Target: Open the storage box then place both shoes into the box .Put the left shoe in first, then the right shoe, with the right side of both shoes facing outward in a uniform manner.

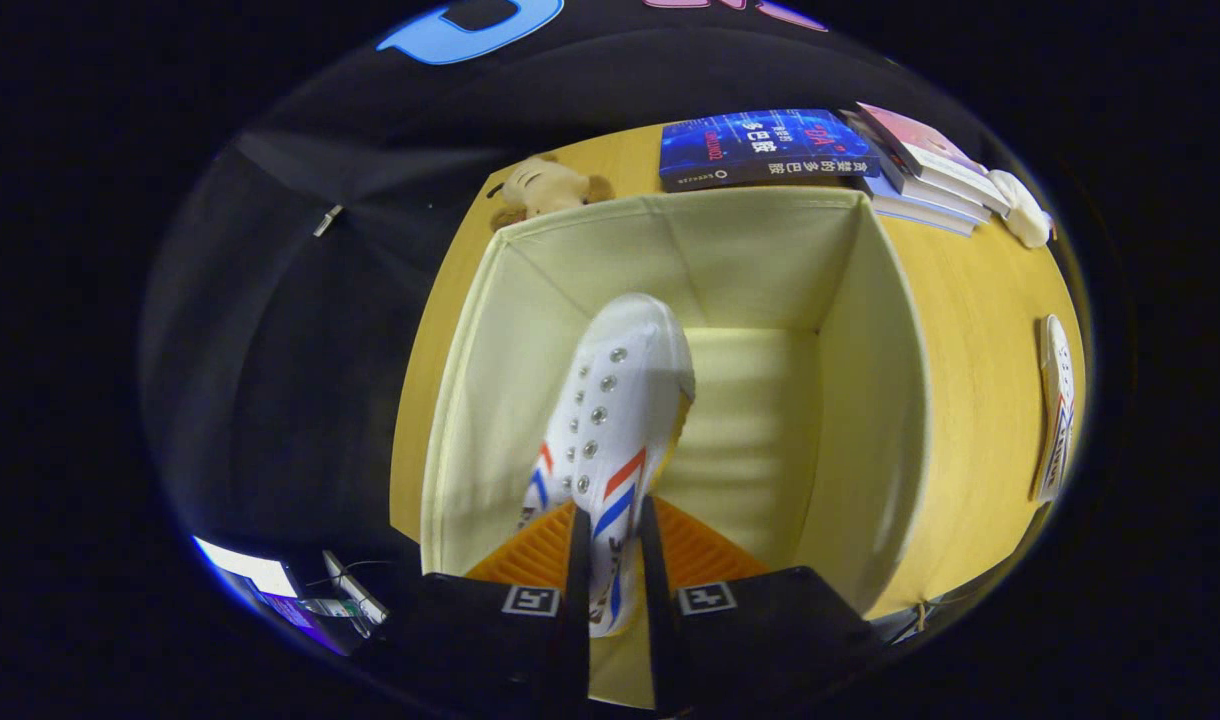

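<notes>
A white canvas shoe [615,420] with red and blue stripes and metal eyelets hangs toe-down inside the open cream fabric storage box [870,380]. My gripper [610,545] is shut on the shoe's heel end, both fingers pressing its sides, directly over the box's opening. The shoe's toe points at the box's far wall, near the left wall. The second white shoe [1055,410] lies on its side on the wooden table [980,330], to the right of the box.
A blue book [765,145] and a stack of books [925,170] lie beyond the box. A plush toy [545,188] sits at the box's far left corner, a small white object [1025,210] beside the books. Table edge runs along the box's left.
</notes>
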Available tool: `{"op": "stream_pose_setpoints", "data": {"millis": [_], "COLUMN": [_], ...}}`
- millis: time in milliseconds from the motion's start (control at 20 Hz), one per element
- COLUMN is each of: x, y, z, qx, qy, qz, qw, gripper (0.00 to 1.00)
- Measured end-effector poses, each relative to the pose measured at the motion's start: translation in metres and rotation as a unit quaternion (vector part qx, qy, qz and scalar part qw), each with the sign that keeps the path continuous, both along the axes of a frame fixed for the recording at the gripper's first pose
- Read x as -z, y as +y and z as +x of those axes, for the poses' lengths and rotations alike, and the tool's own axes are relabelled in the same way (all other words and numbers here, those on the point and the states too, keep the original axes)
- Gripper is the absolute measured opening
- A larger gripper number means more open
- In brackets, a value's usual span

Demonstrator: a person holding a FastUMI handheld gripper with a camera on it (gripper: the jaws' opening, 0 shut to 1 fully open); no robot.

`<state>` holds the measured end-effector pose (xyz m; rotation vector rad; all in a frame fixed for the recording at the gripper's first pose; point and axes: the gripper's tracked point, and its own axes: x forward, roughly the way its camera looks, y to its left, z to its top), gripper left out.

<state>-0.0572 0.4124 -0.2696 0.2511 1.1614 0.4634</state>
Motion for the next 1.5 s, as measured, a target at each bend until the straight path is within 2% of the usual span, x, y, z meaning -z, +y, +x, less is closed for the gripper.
{"op": "stream_pose_setpoints", "data": {"millis": [200,450,750,1050,1500], "x": [-0.025,-0.074,-0.102,-0.095,-0.069], "y": [-0.010,-0.066,-0.183,-0.262,-0.369], "z": [0.018,0.024,0.025,0.014,0.036], "qx": [-0.010,0.021,0.048,0.045,0.060], "qy": [-0.062,-0.124,-0.178,-0.184,-0.178], "qz": [-0.010,0.007,-0.036,-0.063,-0.080], "qw": [0.998,0.992,0.982,0.980,0.979], "gripper": [1.00,0.99,0.99,0.99,0.99]}}
